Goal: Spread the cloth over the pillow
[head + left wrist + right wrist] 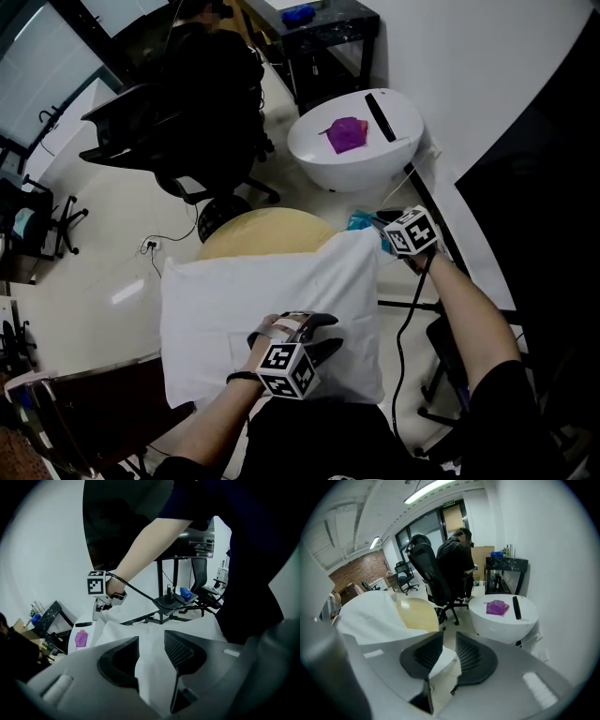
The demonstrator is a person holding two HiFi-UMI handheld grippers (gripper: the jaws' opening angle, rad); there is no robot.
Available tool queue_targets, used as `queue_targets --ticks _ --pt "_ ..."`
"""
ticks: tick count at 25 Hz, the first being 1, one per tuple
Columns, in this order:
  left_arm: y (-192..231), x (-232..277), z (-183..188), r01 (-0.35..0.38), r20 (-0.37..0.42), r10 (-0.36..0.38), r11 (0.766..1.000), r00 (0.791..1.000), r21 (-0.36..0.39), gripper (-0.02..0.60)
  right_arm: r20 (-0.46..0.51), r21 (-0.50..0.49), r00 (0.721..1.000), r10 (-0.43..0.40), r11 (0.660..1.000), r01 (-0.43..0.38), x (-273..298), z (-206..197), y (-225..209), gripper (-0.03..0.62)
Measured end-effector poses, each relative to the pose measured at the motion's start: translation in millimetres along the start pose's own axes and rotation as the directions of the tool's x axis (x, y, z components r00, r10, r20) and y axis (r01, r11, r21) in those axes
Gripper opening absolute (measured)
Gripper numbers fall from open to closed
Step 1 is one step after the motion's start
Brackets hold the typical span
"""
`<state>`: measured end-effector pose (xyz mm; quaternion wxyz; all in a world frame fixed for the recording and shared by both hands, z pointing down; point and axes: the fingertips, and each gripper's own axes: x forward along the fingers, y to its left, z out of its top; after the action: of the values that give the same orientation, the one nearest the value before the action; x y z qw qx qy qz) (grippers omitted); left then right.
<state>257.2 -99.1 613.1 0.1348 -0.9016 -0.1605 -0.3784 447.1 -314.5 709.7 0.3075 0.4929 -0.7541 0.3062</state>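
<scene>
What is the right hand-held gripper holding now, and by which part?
Nothing; a corner of the cloth lies loose between its parted jaws.

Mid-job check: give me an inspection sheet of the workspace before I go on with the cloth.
Surface: round yellow table, mostly covered.
Job's things: white cloth lies over the pillow, hiding it.
Clutter: purple item and black bar on white side table.
Grippers: left gripper jaws apart above cloth; right gripper jaws apart, cloth corner between.
Cables: black cable hangs below right gripper.
Surroundings: office chair, seated person.
</scene>
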Motion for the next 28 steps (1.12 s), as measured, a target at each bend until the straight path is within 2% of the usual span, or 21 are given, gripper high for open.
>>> queue_targets --ticks 4,6,11,16,22,28 --pt "2 -25 -1 -0.053 0.009 0.053 0.999 0.999 0.011 0.160 0.092 -0.032 0.996 -0.005 0.999 0.008 -35 25 27 0.062" --pt "2 -42 -2 -0.088 0.018 0.088 0.996 0.996 0.019 0.160 0.155 -0.044 0.988 -0.024 0.999 0.031 -61 43 44 0.006" --pt "-11 -97 -11 -0.159 0.053 0.157 0.987 0.986 0.035 0.160 0.256 -0.055 0.964 -0.070 0.995 0.087 -124 71 102 0.006" --pt "-43 -156 -39 -0.210 0.050 0.207 0.975 0.977 0.067 0.160 0.289 -0.072 0.945 -0.154 0.981 0.181 -167 74 168 0.006" --pt "-82 -221 -70 -0.263 0.055 0.259 0.963 0.964 0.068 0.160 0.358 -0.048 0.913 -0.197 0.972 0.229 -206 71 253 0.006" --pt "-115 -266 -93 -0.305 0.059 0.302 0.951 0.951 0.049 0.160 0.423 -0.069 0.892 -0.159 0.976 0.207 -241 65 349 0.006"
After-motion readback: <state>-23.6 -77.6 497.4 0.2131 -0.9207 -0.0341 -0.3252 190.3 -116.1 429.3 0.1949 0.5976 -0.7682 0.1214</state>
